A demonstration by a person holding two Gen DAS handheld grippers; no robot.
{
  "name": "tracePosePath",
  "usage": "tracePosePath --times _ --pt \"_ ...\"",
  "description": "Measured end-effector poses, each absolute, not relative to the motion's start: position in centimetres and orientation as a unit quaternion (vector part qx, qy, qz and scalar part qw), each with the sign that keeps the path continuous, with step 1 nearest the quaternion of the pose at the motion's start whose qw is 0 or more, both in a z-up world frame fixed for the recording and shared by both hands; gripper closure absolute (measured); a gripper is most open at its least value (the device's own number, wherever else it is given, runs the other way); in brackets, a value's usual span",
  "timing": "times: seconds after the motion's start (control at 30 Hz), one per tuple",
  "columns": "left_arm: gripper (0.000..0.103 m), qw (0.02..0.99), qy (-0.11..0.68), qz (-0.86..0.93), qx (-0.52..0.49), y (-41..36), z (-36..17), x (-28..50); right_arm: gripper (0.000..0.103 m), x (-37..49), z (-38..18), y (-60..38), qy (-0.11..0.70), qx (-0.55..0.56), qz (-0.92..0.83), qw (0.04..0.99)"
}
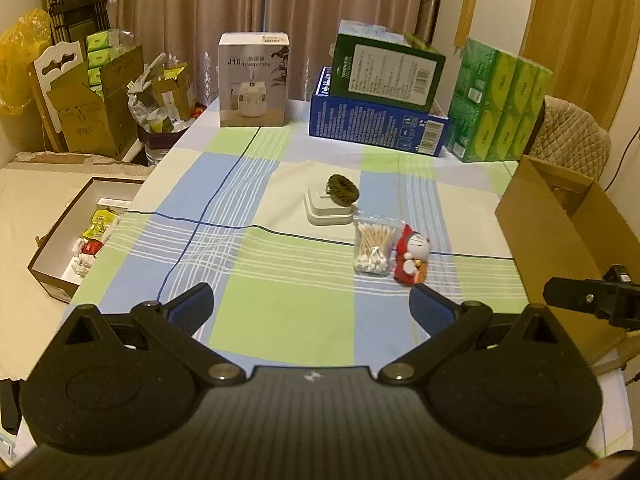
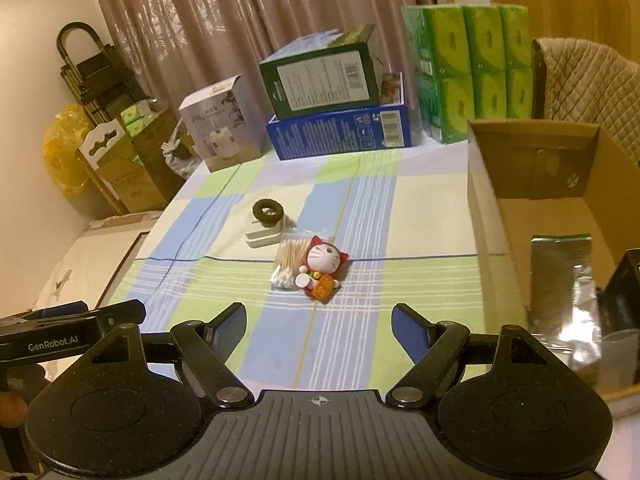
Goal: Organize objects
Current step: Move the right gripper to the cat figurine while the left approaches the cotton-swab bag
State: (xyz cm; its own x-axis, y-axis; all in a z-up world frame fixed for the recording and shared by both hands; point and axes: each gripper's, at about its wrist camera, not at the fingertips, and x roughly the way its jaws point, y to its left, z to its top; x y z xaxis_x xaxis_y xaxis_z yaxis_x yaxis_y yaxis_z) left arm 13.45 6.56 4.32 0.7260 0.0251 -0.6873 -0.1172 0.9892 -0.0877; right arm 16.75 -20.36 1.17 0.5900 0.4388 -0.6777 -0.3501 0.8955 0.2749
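A red and white cat toy (image 1: 413, 255) (image 2: 323, 268) lies on the checked tablecloth beside a clear bag of cotton swabs (image 1: 373, 246) (image 2: 289, 264). Behind them a dark green hair scrunchie (image 1: 342, 189) (image 2: 267, 212) rests on a white square box (image 1: 329, 209) (image 2: 263, 236). My left gripper (image 1: 311, 305) is open and empty, above the near part of the table, short of the toy. My right gripper (image 2: 319, 325) is open and empty, just in front of the toy. An open cardboard box (image 1: 560, 224) (image 2: 536, 184) stands on the right, holding a silver foil pack (image 2: 564, 296).
At the table's back stand a humidifier box (image 1: 253, 80) (image 2: 218, 136), a green box on a blue box (image 1: 380, 120) (image 2: 340, 132) and green tissue packs (image 1: 500, 108) (image 2: 468, 68). A low open box of small items (image 1: 80, 240) sits off the table's left edge. A padded chair (image 2: 592, 80) is at right.
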Motion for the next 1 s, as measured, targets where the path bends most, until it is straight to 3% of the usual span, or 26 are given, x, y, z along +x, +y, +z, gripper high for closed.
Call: tracePosePath --times 0.73,1.0 --pt "0.001 0.917 0.389 0.049 -0.073 8.6 -4.9 24.3 0.027 27.0 -7.3 -16.2 0.413 0.058 0.233 0.879" --pt "0.001 0.920 0.385 0.046 -0.055 8.9 -5.4 27.1 0.038 28.7 -9.6 -14.5 0.426 0.039 0.249 0.869"
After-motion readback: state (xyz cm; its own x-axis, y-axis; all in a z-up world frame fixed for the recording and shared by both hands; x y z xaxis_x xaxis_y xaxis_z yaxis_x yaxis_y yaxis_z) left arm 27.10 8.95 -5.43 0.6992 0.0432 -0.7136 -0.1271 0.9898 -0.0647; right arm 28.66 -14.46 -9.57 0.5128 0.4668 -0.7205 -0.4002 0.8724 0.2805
